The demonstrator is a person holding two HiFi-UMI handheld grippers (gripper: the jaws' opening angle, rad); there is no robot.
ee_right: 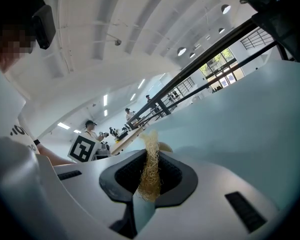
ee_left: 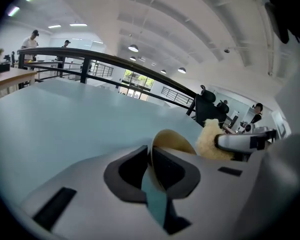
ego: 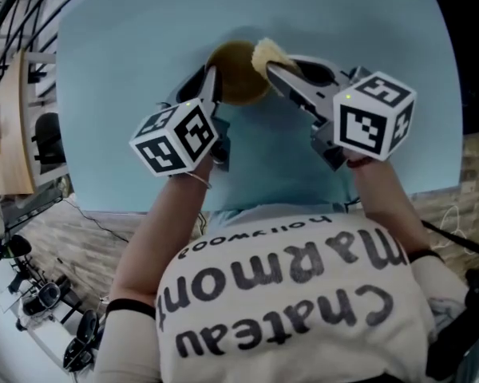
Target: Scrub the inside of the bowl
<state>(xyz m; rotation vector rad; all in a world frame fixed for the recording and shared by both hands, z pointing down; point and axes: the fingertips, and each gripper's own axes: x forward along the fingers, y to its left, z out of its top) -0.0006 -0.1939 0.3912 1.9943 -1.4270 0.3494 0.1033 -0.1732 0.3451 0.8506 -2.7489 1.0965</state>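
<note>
Bowl (ego: 238, 74): a brown, wooden-looking one at the upper centre of the head view, sitting on the pale blue table (ego: 128, 46). The left gripper (ego: 211, 82) is clenched on its near-left rim, with the thin wall pinched between the dark pads. The right gripper (ego: 275, 74) grasps a pale fibrous scrubber (ego: 270, 54), which hangs at the bowl's upper-right edge. Whether it already touches the inside I cannot tell.

The likeliest trouble, as I judge it, is the left hold. It takes only a narrow strip of a smooth, curved rim, so a firm sideways scrub could twist the bowl out of the pads. It could also send the bowl skating over the slick tabletop. Pressing down near the far rim might tip it. The scrubber is a loose tuft squeezed flat between the right jaws, and dragging it hard against the wall could pull strands free or draw it out altogether.

Count: one bowl, one scrubber, two grippers, one table.
</note>
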